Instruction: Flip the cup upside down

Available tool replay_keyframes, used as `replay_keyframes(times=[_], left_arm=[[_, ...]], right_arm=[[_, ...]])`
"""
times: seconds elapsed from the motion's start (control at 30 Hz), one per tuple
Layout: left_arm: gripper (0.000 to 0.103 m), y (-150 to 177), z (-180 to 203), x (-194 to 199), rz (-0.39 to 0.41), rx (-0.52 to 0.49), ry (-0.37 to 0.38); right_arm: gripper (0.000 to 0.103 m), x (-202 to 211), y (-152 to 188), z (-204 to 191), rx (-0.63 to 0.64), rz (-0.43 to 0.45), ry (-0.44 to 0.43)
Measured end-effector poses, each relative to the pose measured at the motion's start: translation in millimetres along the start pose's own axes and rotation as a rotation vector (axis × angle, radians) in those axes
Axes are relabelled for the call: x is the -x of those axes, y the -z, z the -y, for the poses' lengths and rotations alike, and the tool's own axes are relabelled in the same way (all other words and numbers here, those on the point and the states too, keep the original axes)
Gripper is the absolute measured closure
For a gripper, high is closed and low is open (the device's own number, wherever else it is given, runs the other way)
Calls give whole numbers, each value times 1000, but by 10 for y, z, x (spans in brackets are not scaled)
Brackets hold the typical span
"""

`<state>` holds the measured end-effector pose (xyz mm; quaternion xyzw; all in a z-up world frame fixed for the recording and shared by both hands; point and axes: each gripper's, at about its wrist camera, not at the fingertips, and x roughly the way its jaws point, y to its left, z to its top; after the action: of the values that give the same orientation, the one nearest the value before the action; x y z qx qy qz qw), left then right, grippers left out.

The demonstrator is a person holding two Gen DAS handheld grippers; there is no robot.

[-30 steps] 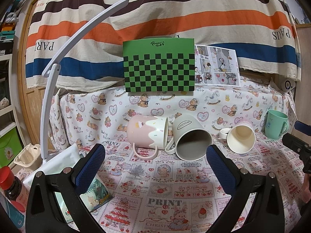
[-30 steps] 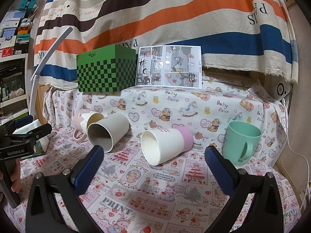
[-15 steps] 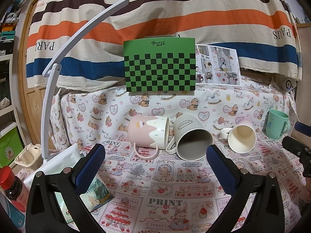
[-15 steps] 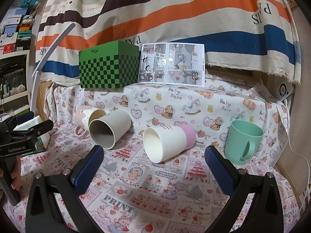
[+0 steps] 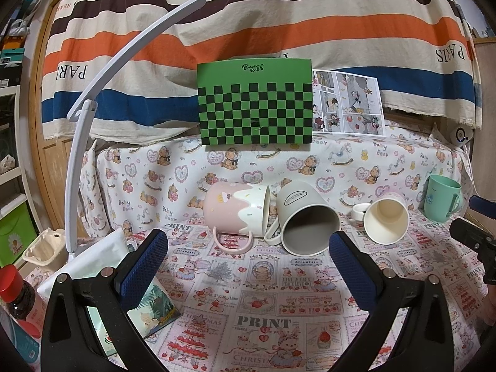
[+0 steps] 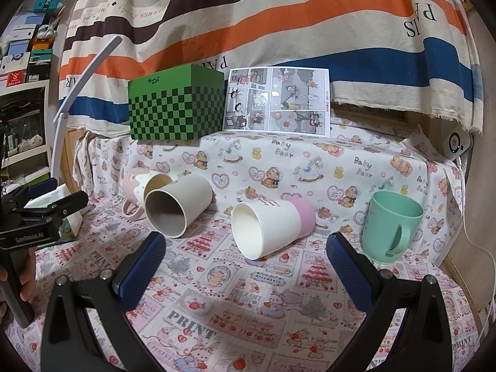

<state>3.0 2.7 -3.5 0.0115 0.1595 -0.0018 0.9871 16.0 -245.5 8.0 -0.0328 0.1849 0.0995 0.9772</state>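
Observation:
Three cups lie on their sides on the printed cloth. The pink-and-white mug (image 5: 235,210) (image 6: 138,190) is at the left, the grey mug (image 5: 305,223) (image 6: 179,207) beside it, and the white cup with a pink base (image 5: 386,221) (image 6: 271,226) further right. A mint green mug (image 5: 441,198) (image 6: 392,226) stands upright at the far right. My left gripper (image 5: 248,263) is open and empty, in front of the pink and grey mugs. My right gripper (image 6: 245,266) is open and empty, just in front of the white-and-pink cup.
A green checkered box (image 5: 255,105) (image 6: 176,105) and a comic sheet (image 6: 277,99) stand on the raised ledge behind. A white lamp arm (image 5: 93,105) rises at the left, with a brown bottle (image 5: 18,297) and a white bag (image 5: 90,260) near it. A small white ring (image 5: 361,210) lies behind the cups.
My right gripper has moved forward and lower toward the white-and-pink cup, which looms larger. The left gripper has barely shifted. No cup has moved.

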Motion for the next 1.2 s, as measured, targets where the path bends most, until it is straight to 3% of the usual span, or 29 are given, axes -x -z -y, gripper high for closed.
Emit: replay_keyframes(times=[0.83,0.97,1.03,1.2], left_arm=[[0,4,19,-9,-10,-3,-1],[0,-1,20,-14,-12,0,-1],[0,-2,18,-24,-18,3,0],[0,-9,-2,-48,-30,16,-3]], right_arm=[[0,19,5,33,-24,5,6],[0,-39,-110,248,-189,-91,-47],[0,-121,-243,407,-317,-189,-14],[2,-450,-440,768,-623,-388,-78]])
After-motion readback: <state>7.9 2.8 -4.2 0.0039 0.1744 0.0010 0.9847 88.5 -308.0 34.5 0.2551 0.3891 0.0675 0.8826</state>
